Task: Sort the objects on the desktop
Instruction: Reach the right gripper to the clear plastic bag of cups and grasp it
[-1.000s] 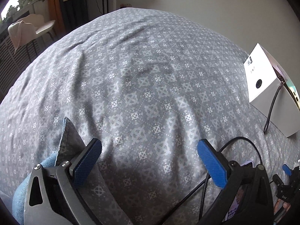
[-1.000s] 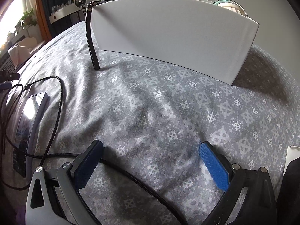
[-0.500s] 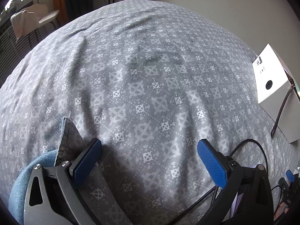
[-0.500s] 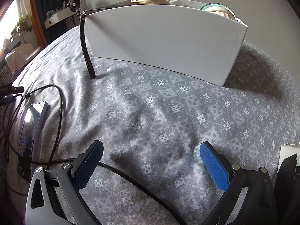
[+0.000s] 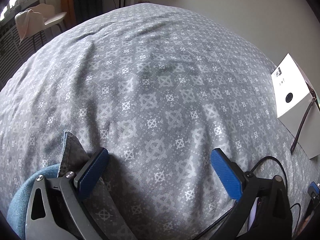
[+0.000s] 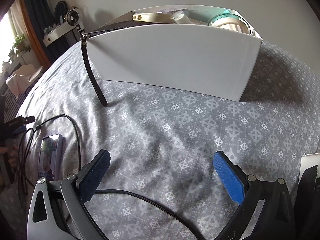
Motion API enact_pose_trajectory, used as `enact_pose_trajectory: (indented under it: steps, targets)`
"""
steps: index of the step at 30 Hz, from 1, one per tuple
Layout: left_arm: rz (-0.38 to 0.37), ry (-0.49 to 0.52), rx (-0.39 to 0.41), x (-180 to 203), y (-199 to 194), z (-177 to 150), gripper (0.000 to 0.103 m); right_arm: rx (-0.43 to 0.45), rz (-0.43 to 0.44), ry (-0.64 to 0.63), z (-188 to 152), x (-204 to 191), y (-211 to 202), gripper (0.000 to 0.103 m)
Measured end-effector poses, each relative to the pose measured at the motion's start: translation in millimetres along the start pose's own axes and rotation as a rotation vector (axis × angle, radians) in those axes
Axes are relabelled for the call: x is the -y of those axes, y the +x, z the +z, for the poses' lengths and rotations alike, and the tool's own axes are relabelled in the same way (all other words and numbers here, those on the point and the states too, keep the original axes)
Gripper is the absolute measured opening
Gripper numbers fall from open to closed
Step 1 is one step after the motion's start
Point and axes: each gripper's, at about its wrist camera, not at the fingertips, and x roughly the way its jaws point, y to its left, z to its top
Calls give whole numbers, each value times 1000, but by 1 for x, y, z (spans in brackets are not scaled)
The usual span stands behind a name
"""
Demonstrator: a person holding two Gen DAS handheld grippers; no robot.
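We see the white box standing on the patterned bed cover, a black strap hanging at its left corner. Near the box, left, lies a phone amid a cable. The right gripper hovers before the box, jaws apart, empty.

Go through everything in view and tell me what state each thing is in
left gripper: open, empty
right gripper: open, empty
white box: open-topped, holding items
black strap: hanging over the box corner
phone: screen lit, lying flat
black cable: loose on the cloth
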Motion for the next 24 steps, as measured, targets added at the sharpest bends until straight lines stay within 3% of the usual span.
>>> enact_pose_trajectory:
  steps: [9, 14, 20, 24]
  targets:
    - [-10, -15, 17, -2, 3, 1, 102, 146, -10, 20, 47, -11, -55, 103]
    - [-12, -10, 19, -2, 3, 1, 102, 193, -47, 100, 62, 11, -78, 103]
    - [-12, -13, 19, -2, 3, 1, 102, 260, -286, 237, 65, 78, -122, 103]
    - [0, -2, 16, -1, 4, 0, 102, 250, -555, 356, 49, 145, -151, 103]
